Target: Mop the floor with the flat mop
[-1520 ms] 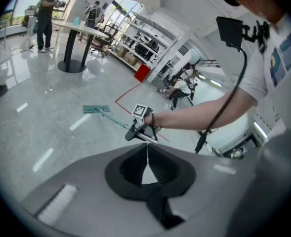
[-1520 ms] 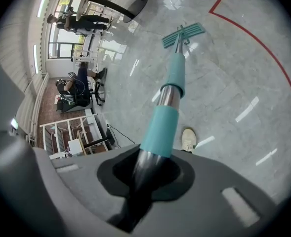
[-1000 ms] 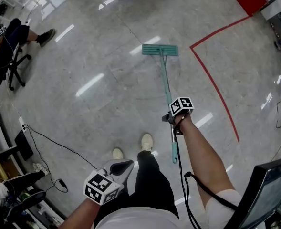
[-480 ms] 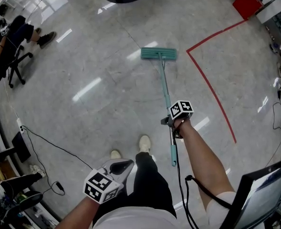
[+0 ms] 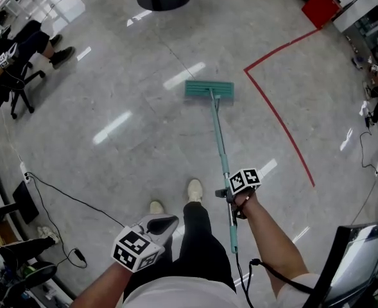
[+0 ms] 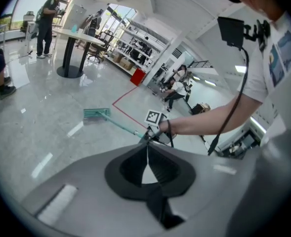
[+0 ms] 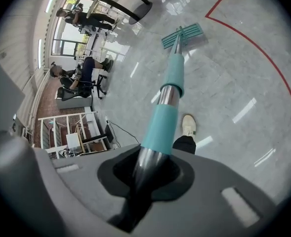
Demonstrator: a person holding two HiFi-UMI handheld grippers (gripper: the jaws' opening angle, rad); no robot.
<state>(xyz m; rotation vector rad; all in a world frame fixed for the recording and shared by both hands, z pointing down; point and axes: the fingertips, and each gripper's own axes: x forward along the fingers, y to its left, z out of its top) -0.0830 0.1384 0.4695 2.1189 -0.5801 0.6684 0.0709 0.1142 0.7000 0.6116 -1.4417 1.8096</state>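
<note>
Holding the flat mop one-handed, you stand on a glossy grey floor. Its teal head lies flat on the floor ahead of your feet, near a red line. Its slim pole slants back up to your right gripper.

That gripper's fingers pinch a bare metal stretch of the upper pole, with a teal sleeve just beyond them toward the head. They are easing open a little at this moment, with the pole between them. Your left gripper hangs low at your left side, well apart from the mop, its fingers pressed together on nothing.

Judging by its build, the mop is light and the pole stiff. The polished metal looks slippery, though, so a loosening pinch could let it twist or slide. The head seems to pivot on its joint, so steering likely comes from the pole's angle. A firmer hold is probably on the teal sleeve, and a second grip lower down with the left gripper would likely give better control.
</note>
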